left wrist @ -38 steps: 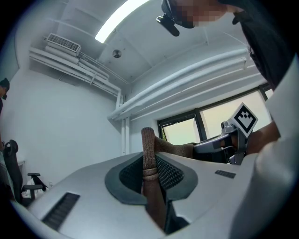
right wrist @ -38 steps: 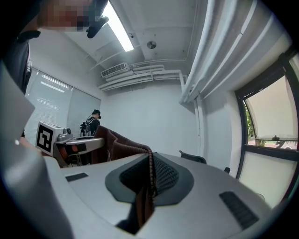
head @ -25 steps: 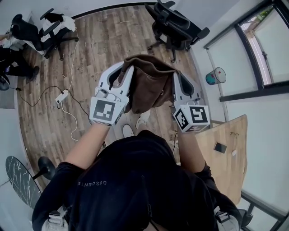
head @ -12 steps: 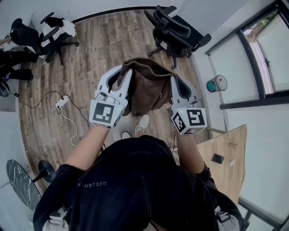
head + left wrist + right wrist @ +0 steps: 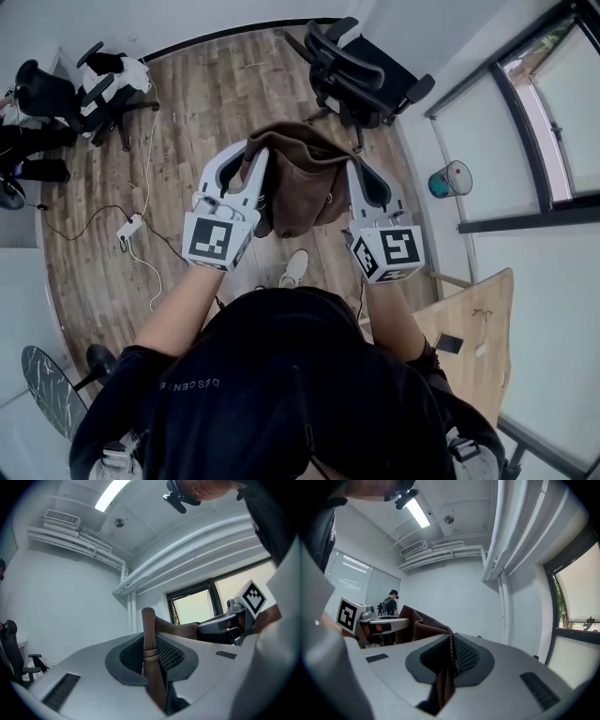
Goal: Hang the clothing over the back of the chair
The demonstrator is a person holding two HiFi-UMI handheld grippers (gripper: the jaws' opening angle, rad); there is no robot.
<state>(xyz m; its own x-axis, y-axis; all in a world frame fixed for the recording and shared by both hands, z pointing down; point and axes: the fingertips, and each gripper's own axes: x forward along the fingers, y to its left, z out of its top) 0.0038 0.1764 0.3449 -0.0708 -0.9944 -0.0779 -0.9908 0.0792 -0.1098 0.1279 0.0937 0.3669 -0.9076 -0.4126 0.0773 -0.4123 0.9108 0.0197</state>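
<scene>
1. While both claws point level, my left gripper [image 5: 251,153] is clamped on a thick rolled edge of the brown clothing [image 5: 302,187], and my right gripper [image 5: 362,167] pinches a thinner edge. The clothing is slung between them and sags below the jaws.
2. The chair [image 5: 361,70] stands ahead of the claws, well apart, its back not yet under the clothing.
3. Risk, as I judge it: the right gripper's thin bite could slip if the sagging bulk snags on the chair.
4. If I release before the clothing straddles the backrest, it slides to the floor [image 5: 202,103].
</scene>
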